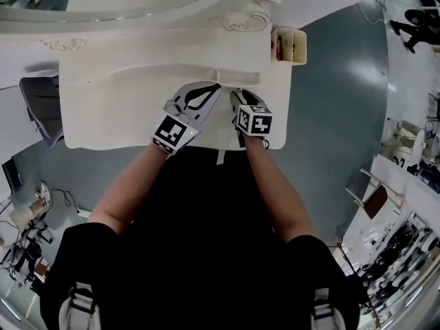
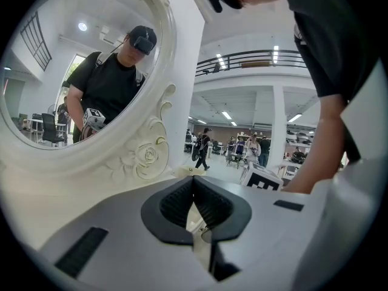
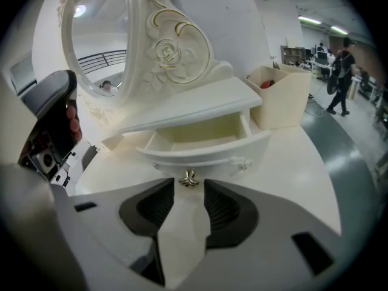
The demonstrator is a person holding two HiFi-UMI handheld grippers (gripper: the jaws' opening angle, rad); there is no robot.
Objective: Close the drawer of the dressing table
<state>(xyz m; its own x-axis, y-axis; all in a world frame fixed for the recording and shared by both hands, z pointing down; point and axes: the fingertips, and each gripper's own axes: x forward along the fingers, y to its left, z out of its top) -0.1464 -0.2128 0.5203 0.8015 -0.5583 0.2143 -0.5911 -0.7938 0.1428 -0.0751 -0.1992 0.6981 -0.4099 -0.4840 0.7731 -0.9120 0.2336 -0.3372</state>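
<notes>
The right tool (image 3: 189,193) has its jaws wide apart with nothing between them, and it is tipped down toward a small metal knob (image 3: 189,179) just beyond the tips. The knob sits at the middle of the front of the drawer (image 3: 200,139). The drawer is pulled out from under the low shelf (image 3: 200,105) of the white table (image 3: 303,180), and its inside is bare as far as can be seen. The left tool (image 2: 193,183) hovers alongside, its pads brought together at the tips and empty. The drawer looks light, rigid and smooth-painted, so a gentle, square push should slide it home. I would press on the knob or on the flat front right beside it, centred, so the drawer does not skew. Bare tabletop lies open on both sides. An open-topped box (image 3: 282,96) stands near the drawer's right end and the carved mirror frame (image 3: 163,47) rises behind, both seemingly clear of a straight push.
</notes>
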